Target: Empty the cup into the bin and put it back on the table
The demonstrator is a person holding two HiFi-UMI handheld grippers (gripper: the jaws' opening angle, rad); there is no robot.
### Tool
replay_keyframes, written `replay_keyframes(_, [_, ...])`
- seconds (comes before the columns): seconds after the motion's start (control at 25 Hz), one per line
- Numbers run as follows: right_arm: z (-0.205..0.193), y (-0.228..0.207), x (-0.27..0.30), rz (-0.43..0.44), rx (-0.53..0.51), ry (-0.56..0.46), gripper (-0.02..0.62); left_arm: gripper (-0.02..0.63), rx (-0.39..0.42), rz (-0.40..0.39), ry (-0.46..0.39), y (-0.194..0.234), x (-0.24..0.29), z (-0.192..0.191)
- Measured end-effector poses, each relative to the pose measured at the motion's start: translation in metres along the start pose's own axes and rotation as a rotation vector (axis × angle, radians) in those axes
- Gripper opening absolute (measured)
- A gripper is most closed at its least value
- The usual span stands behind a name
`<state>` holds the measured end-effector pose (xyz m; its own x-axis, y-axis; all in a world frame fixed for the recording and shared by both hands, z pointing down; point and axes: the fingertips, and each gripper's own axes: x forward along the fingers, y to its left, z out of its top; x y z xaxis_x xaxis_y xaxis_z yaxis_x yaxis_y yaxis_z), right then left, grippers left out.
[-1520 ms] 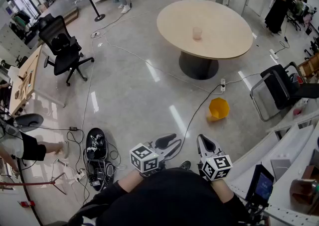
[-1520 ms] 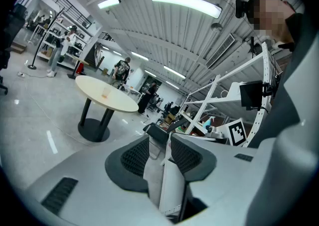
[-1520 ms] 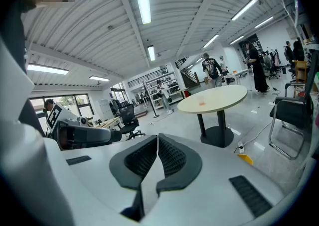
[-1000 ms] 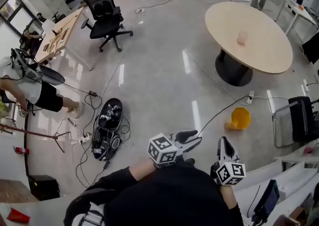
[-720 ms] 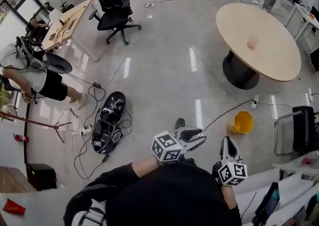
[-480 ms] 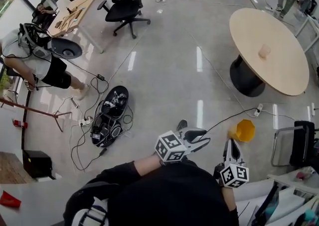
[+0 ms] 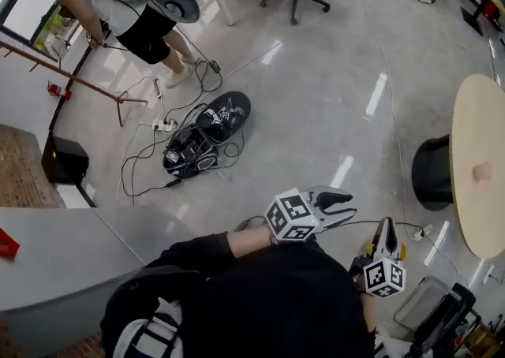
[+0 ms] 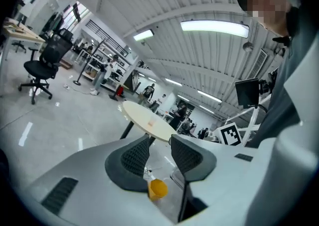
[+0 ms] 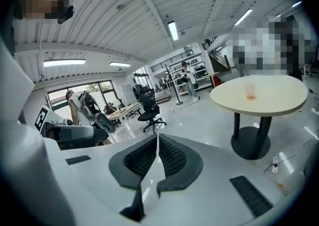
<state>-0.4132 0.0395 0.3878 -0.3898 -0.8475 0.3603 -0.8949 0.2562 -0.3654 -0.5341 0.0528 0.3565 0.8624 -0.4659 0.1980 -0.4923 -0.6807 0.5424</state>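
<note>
- Head view: the left gripper (image 7: 346,208) is held out over the grey floor with its jaws spread and nothing between them. The right gripper (image 7: 386,232) is held just beside it with its jaws pressed together. The cup (image 7: 480,173) is seen standing on the round table (image 7: 473,128) at the right edge, well apart from both grippers.
- Left gripper view: the pads are seen apart and empty. The yellow bin (image 8: 158,188) is framed low in the gap (it stands on the floor far beyond the pads, not between them). Past the bin, the table (image 8: 137,113) is seen with the cup (image 8: 152,122) on it.
- Right gripper view: the jaws are closed on each other and nothing is pinched. The cup (image 9: 249,90) is shown upright on the table (image 9: 279,93), off to the right of the jaws.
</note>
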Motion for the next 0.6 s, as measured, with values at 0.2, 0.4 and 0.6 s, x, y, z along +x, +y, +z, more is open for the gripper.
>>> replay_keyframes(0.2, [0.036,0.038,0.100,0.110,-0.056,0.040,0.023,0.150,-0.036,0.121,-0.104,0.077,-0.030,0.051])
replay_keyframes(0.4, [0.053,0.059,0.152,0.169,-0.092,0.088,0.023,0.150,-0.075,0.170,-0.155,0.115,-0.040,0.075])
replay_keyframes(0.6, [0.063,0.059,0.169,0.172,-0.096,0.111,0.023,0.150,-0.088,0.166,-0.163,0.131,-0.035,0.088])
